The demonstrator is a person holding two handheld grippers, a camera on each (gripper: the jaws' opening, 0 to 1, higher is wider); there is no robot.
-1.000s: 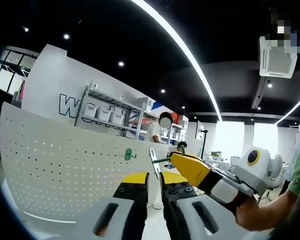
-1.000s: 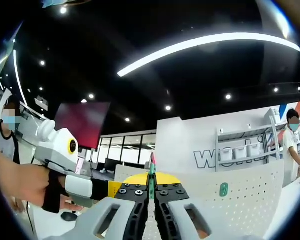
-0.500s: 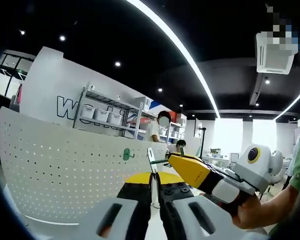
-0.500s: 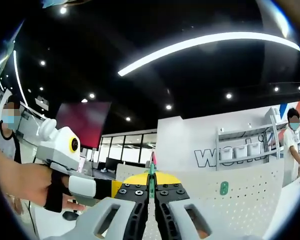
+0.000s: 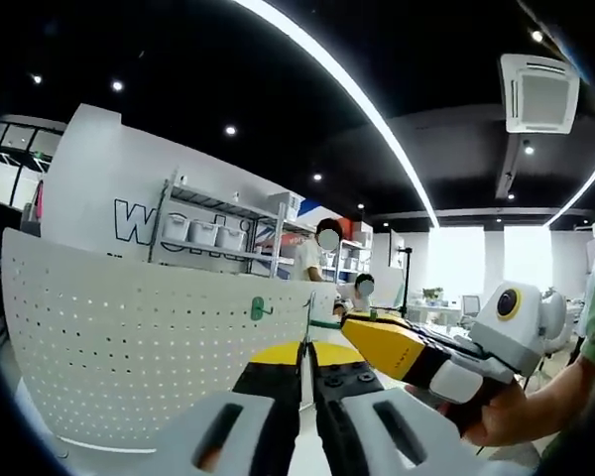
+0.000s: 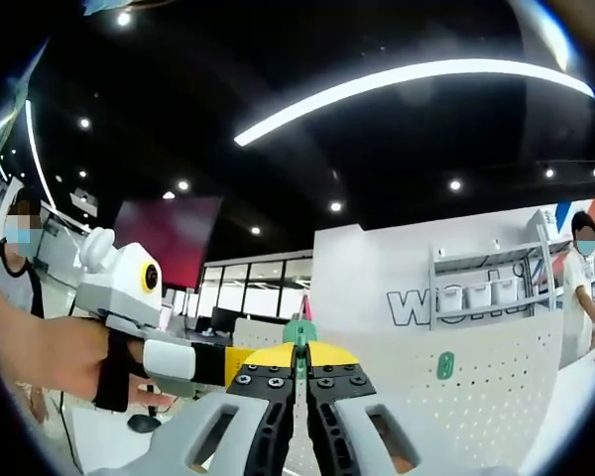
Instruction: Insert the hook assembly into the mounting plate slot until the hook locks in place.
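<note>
The white pegboard mounting plate (image 5: 129, 367) curves across the left of the left gripper view and carries one green hook (image 5: 261, 309). My left gripper (image 5: 305, 359) is shut on a thin pale strip (image 5: 306, 325) standing edge-on between its jaws. The right gripper (image 5: 349, 325) reaches in from the right and meets that strip with a small green piece (image 5: 323, 322) at its yellow tip. In the right gripper view, my right gripper (image 6: 299, 359) is shut on a green hook piece (image 6: 298, 332). The left gripper (image 6: 240, 365) touches that piece from the left. The pegboard (image 6: 476, 387) with its green hook (image 6: 443, 367) lies to the right.
Behind the pegboard a white wall bears lettering and a metal shelf of white bins (image 5: 203, 228). People stand by the shelf (image 5: 322, 260). A hand (image 6: 59, 352) holds the left gripper. Another person stands at the far left (image 6: 15, 248).
The left jaws have gone from open to shut on the thin strip. The right gripper has sunk a little in the left gripper view. The red tip above the right jaws has given way to a green piece.
</note>
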